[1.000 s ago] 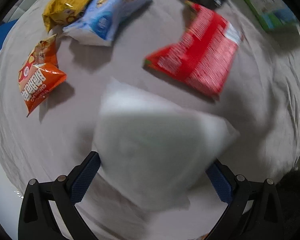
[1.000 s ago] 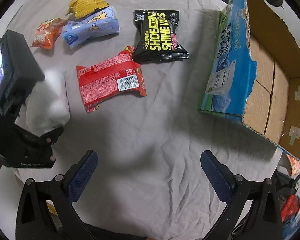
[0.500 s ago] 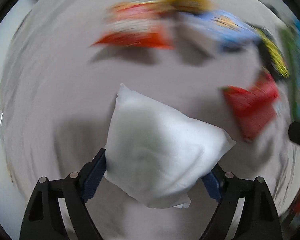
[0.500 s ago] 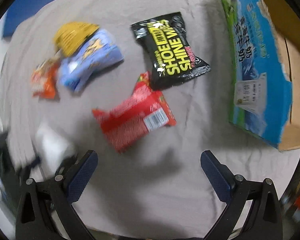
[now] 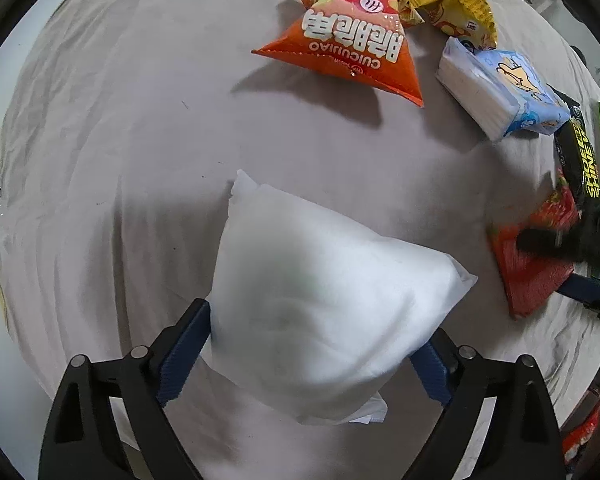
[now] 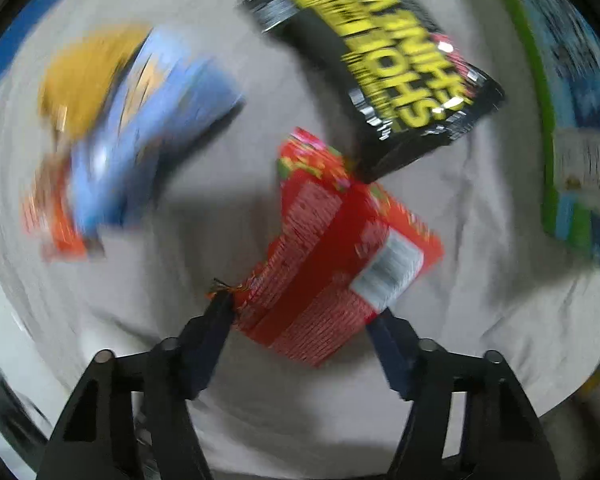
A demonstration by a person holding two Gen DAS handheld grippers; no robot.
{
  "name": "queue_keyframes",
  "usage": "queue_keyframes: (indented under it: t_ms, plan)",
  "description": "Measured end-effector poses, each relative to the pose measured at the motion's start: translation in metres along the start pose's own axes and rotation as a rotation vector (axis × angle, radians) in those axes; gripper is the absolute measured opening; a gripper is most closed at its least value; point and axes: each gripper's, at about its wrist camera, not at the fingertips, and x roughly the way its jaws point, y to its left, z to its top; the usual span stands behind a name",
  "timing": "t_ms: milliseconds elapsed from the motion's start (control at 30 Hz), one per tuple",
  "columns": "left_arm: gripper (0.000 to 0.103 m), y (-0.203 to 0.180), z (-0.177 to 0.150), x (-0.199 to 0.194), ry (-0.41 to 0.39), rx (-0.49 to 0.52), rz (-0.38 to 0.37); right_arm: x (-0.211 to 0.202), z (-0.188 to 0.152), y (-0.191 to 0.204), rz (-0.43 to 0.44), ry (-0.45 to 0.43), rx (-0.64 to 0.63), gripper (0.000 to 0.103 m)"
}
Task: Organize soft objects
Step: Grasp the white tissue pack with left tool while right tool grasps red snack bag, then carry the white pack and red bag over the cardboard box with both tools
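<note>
Since a second ago both hands have swung and rolled — the right one has dropped from open cloth down over the red packet. From the left wrist view, the white pillow pack (image 5: 332, 308) sits squarely between the left gripper (image 5: 312, 356) jaws, both pads against its sides, above the grey-clothed surface (image 5: 120, 140); the jaws are easing open, so the soft, puffy pack may slip out and land crooked. In the right wrist view, blurred by motion, the right gripper (image 6: 304, 328) jaws are closing on the red packet (image 6: 340, 264), which lies between them at its near end — the left pad only catches a frayed corner, so the hold may pinch film and slide off.
</note>
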Motion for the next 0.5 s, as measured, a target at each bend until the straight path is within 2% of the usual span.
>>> queue_keyframes:
  t_ms: [100, 167, 233, 300, 333, 400, 500]
  plan:
    - [0.095, 0.013, 0.004, 0.006, 0.017, -0.004, -0.018, 0.006, -0.015, 0.008, -0.116, 0.061, -0.213, 0.062]
    - [0.096, 0.022, 0.004, 0.008, 0.024, -0.011, -0.028, 0.006, -0.022, 0.005, -0.176, 0.08, -0.295, 0.063]
    - [0.097, 0.029, -0.001, 0.013, 0.037, -0.012, -0.037, 0.0, -0.029, 0.002, -0.212, 0.062, -0.356, 0.067]
    - [0.097, 0.033, 0.003, 0.02, 0.046, -0.01, -0.031, -0.009, -0.034, -0.005, -0.219, 0.016, -0.365, 0.078]
    - [0.097, 0.037, 0.002, 0.022, 0.047, -0.007, -0.031, -0.015, -0.035, -0.013, -0.205, -0.01, -0.36, 0.079]
    - [0.097, 0.05, 0.001, 0.029, 0.041, -0.007, -0.032, -0.017, -0.034, -0.02, -0.157, -0.036, -0.316, 0.08]
    - [0.095, 0.056, 0.003, 0.039, 0.038, -0.012, -0.034, -0.015, -0.012, -0.031, -0.08, -0.032, -0.228, 0.08]
